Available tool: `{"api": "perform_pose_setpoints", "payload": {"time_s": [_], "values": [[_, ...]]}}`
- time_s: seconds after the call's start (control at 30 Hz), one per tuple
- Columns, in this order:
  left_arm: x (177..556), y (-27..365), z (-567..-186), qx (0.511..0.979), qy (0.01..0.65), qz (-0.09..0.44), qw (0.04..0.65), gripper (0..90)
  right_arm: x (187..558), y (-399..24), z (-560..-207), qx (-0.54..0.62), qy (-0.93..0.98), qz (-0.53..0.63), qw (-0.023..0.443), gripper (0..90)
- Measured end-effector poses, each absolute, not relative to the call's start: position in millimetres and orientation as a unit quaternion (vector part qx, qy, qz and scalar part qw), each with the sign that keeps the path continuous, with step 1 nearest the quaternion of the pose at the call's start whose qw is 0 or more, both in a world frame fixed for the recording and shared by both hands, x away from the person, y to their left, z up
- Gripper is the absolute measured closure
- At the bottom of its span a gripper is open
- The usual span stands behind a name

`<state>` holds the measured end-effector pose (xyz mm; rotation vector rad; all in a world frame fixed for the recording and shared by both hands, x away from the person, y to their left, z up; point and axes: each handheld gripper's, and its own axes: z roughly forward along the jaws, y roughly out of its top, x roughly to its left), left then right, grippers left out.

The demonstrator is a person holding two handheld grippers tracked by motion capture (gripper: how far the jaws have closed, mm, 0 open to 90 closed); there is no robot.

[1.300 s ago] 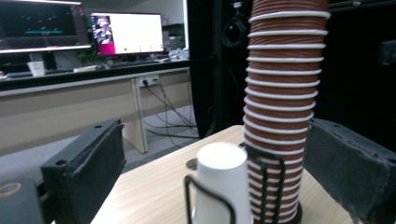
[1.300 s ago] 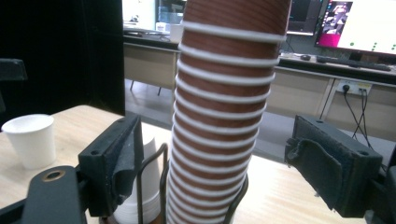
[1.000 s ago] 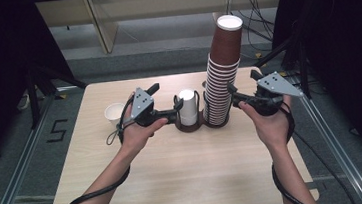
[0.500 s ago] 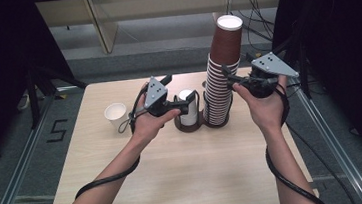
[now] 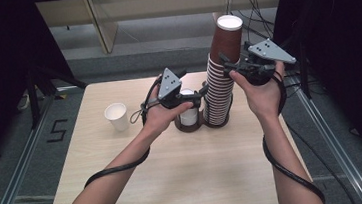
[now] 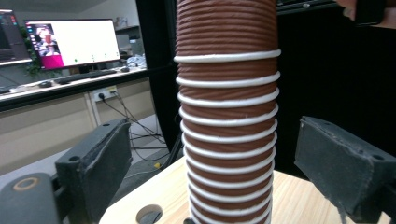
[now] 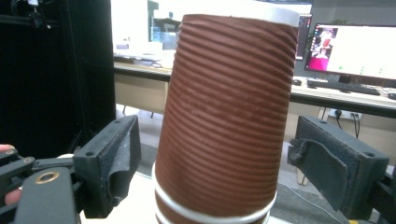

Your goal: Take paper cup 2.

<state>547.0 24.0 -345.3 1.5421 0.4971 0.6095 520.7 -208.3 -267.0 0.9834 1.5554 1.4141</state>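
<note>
A tall stack of brown ribbed paper cups (image 5: pixel 221 80) is seen standing in a dark two-hole cup holder (image 5: pixel 196 123) near the far edge of the wooden table (image 5: pixel 176 173), with a white cup (image 5: pixel 188 112) seated in the holder's other hole. The left gripper (image 5: pixel 199 94) is held level at the lower part of the stack; in the left gripper view the stack (image 6: pixel 227 116) is framed between the jaws, which have just been closing yet are kept apart from the cups on both sides. The right gripper (image 5: pixel 226 62) is held up at the top cup (image 7: pixel 224 116), its jaws having just been opening, a gap being visible on each side. A single white paper cup (image 5: pixel 116 115) is left standing apart, toward the table's left.
</note>
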Motion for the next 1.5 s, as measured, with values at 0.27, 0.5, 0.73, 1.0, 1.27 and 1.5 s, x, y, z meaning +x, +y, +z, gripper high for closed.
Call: {"api": "perform_pose_setpoints", "payload": {"time_s": [0.27,0.5,0.73,1.0,1.27,1.5], "values": [[558.4,10.7,-336.5,0.683,0.213,0.264,0.647,10.6,527.2,-206.6,-261.2,0.391,0.619,0.551,0.401,15.8],[566.6,1.6,-330.7,0.686,0.213,0.253,0.648,10.7,532.1,-206.8,-258.4,0.392,0.622,0.545,0.403,15.7],[569.3,-9.2,-326.1,0.691,0.204,0.252,0.646,10.7,536.0,-204.3,-255.9,0.395,0.623,0.544,0.400,15.5],[575.9,-17.2,-325.7,0.695,0.208,0.248,0.643,11.3,540.3,-202.6,-254.8,0.399,0.623,0.543,0.397,15.3],[579.5,-25.0,-325.1,0.699,0.208,0.246,0.638,11.3,543.0,-202.6,-253.7,0.401,0.625,0.539,0.397,15.3],[582.9,-29.5,-327.5,0.703,0.209,0.245,0.634,11.4,545.0,-204.0,-253.7,0.402,0.625,0.541,0.394,15.0]]}}
